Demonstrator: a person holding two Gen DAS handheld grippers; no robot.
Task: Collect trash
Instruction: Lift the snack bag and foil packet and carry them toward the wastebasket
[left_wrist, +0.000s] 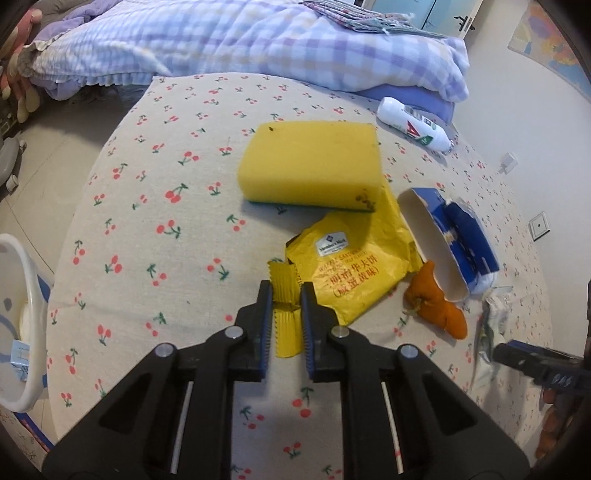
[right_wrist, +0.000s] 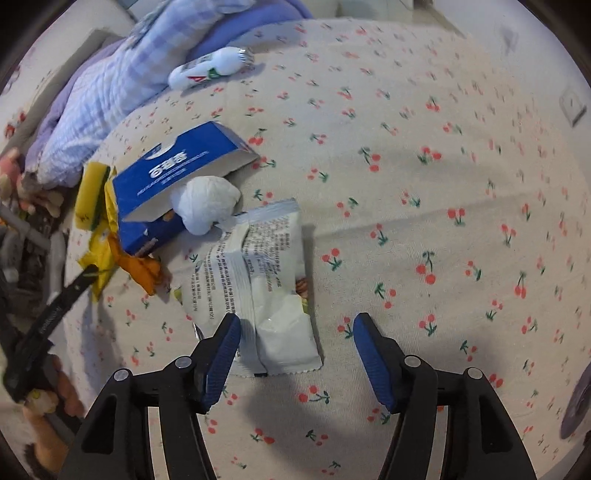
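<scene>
1. Yellow crinkled foil was what the left gripper (left_wrist: 287, 295) had between its blue pads: the sealed end of the yellow snack wrapper (left_wrist: 347, 273). The jaws looked nearly closed on that tab, so I'd call it a pinch, though I couldn't tell how firm it was.
2. That wrapper lay on the cherry-print bedsheet (left_wrist: 147, 206) with its far edge tucked under the yellow sponge (left_wrist: 314, 166). To do this bit well, I'd say lift up and back toward yourself so the wrapper slides free without dragging the sponge along.
3. Right beside it sat a torn blue carton (left_wrist: 454, 236) and a piece of orange peel (left_wrist: 436, 306), both touching or almost touching the wrapper. A slow pull would probably keep them from getting flicked around.
4. Over on the right side, the right gripper (right_wrist: 295, 332) was spread wide with nothing in it. Its left finger rested by the white snack packet (right_wrist: 266, 280), which lay flat, so it'd need centering over the packet before closing.
5. A crumpled tissue (right_wrist: 207, 203) sat at the carton's mouth, and a white bottle (right_wrist: 210, 70) lay well apart near the plaid quilt (left_wrist: 221, 40).
</scene>
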